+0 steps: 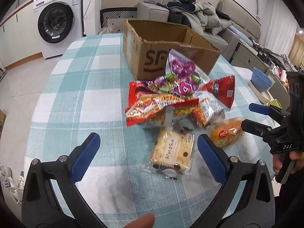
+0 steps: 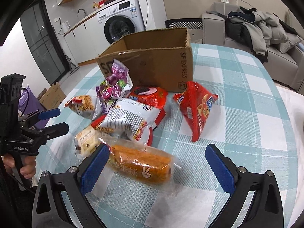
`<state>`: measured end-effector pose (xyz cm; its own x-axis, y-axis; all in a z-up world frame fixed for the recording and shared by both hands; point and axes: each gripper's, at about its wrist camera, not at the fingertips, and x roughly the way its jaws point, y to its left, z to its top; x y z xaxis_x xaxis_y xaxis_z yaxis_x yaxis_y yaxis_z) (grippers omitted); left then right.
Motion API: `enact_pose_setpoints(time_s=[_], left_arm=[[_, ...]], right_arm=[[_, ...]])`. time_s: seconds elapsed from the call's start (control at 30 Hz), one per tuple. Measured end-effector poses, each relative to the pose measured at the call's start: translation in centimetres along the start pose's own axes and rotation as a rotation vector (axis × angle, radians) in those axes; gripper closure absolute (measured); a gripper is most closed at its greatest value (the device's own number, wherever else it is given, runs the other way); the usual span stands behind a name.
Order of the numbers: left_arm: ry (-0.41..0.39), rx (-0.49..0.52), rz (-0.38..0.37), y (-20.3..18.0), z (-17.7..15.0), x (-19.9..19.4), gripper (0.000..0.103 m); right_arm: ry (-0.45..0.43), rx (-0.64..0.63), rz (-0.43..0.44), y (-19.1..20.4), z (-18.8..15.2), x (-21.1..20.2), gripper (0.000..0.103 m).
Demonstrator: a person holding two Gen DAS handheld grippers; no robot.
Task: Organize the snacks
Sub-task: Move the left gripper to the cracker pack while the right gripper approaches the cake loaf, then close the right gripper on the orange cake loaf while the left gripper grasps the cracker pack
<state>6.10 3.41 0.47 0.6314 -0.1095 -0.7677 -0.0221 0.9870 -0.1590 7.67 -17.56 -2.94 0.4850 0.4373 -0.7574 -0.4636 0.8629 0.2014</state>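
A: Which step is this, would you say?

B: The very start of the sorting, by my reading. The cardboard box (image 2: 152, 64) stands open toward the far edge of the counter (image 2: 247, 114), and nothing shows inside it from either view. All the snacks lie in a heap just in front of it.

A: And the tongs?

B: Both pairs are spread wide and hold nothing. The left tongs (image 1: 148, 155) hover over the near part of the counter with the white chocolate-chip cake packet (image 1: 172, 153) lying between their blue pads, not touching it. The right tongs (image 2: 157, 163) are low over the wrapped orange bread loaf (image 2: 140, 163); the left pad looks to be just beside its wrapper, perhaps brushing it, I cannot tell.

A: The rest of the pile?

B: A red noodle-snack bag (image 1: 159, 106) sits behind the cake, a purple candy bag (image 1: 180, 70) leans against the box front, and a red cracker bag (image 2: 195, 108) stands apart on the right side.

A: Next move?

B: Likely each pair lowers, closes across the narrow width of its packet, gently, since the wrappers are slippery and soft, then lifts clear over the box wall.
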Motion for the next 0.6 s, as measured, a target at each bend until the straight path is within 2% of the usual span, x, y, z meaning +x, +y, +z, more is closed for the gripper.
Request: enact_pose_setpoints(time_s=[0.6], left_arm=[[0.121, 0.057, -0.033, -1.6, -2.0, 4.2, 0.001]], right_arm=[[0.073, -0.068, 0.115, 1.0, -0.2, 3.6, 0.000]])
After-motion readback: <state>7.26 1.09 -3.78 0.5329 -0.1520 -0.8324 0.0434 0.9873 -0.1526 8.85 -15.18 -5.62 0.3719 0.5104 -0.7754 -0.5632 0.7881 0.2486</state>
